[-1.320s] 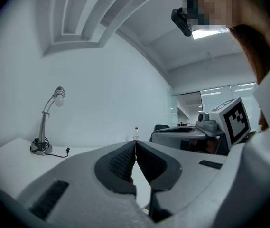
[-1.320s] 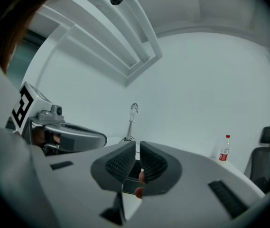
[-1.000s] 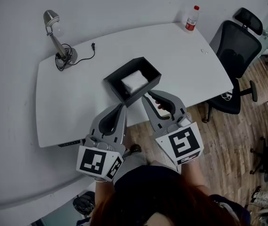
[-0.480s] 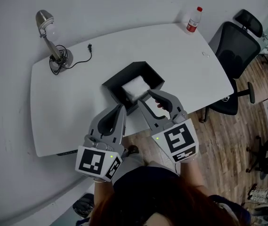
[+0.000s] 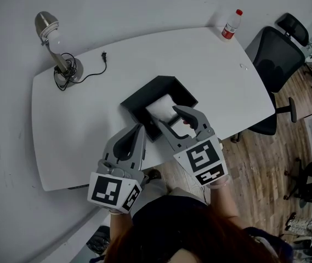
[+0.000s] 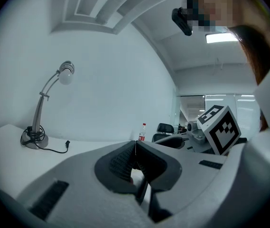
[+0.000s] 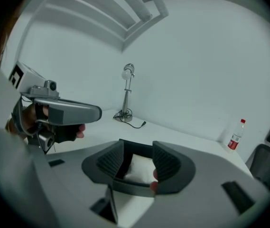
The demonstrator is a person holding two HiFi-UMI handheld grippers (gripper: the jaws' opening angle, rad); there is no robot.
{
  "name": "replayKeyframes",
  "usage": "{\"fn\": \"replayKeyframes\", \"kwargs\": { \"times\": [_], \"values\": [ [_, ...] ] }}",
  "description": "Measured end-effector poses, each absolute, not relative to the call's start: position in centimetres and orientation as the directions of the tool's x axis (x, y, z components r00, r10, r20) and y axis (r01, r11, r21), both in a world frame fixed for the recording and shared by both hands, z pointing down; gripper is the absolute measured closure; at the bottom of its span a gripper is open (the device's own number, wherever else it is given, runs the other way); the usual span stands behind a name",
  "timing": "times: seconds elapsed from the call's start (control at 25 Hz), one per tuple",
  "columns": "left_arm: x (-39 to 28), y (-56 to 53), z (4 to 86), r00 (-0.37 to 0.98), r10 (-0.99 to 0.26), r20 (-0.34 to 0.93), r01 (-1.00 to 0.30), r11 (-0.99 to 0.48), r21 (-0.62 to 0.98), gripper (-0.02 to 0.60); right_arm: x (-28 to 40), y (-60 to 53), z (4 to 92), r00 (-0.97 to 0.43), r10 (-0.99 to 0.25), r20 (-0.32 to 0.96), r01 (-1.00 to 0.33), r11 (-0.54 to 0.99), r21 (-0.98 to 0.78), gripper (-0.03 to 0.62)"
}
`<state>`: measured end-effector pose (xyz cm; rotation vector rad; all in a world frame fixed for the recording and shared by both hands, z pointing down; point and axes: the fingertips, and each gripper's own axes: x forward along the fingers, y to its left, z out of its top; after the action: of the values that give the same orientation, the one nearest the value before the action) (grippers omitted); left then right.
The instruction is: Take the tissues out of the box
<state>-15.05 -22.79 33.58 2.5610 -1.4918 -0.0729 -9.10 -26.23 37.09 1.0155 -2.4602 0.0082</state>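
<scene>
your right gripper (image 5: 165,116) reaches into the black box (image 5: 139,95) from the near side, jaws apart, one on each side of the tissues (image 5: 161,106). its own view shows the ribbed dark pads parted with the tissues (image 7: 139,167) lying between them; whether the pads touch the tissues is not clear. the tissues are a soft white folded stack, sitting low inside the box toward its right half, below the rim. the box is square, matte, with upright thin walls, and it stands turned at an angle near the front edge of the table (image 5: 90,119).

your left gripper (image 5: 139,129) hangs just beside the box's near left corner, over the table's edge. its jaws are pressed together with nothing between them (image 6: 135,148). from the right gripper view you see it side on (image 7: 59,110), with your hand (image 7: 54,127) wrapped round its handle.

the table is smooth and white, with rounded corners. at its far left stands a brushed metal desk lamp (image 5: 49,37) on a curved neck, its dark cord (image 5: 90,70) bunched at the round base and trailing to a loose plug. at the far right edge stands a clear plastic bottle (image 5: 232,25) with a red cap and red label. a black mesh office chair (image 5: 276,59) sits off the table's right end on a wood plank floor (image 5: 265,169). none of these lie near the box.
</scene>
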Motion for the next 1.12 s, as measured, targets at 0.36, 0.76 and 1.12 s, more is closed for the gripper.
{"fn": "replayKeyframes", "kwargs": {
  "times": [0.36, 0.76, 1.12],
  "values": [
    [-16.1, -24.9, 35.3, 0.499, -0.863, 0.073, -0.852, -0.475, 0.219, 0.56, -10.1, -28.3, 41.1, -0.568, -0.604, 0.559, -0.646, 0.748, 0.152, 0.361],
    [-17.1, -26.5, 36.7, 0.496, -0.863, 0.096, -0.85, -0.459, 0.258, 0.56, -10.7, -29.7, 44.8, -0.482, -0.525, 0.701, -0.614, 0.774, 0.156, 0.339],
    [-17.7, -27.1, 37.6, 0.49, -0.865, 0.111, -0.85, -0.446, 0.28, 0.56, -10.7, -30.0, 47.2, -0.394, -0.443, 0.805, -0.596, 0.79, 0.143, 0.322]
  ]
}}
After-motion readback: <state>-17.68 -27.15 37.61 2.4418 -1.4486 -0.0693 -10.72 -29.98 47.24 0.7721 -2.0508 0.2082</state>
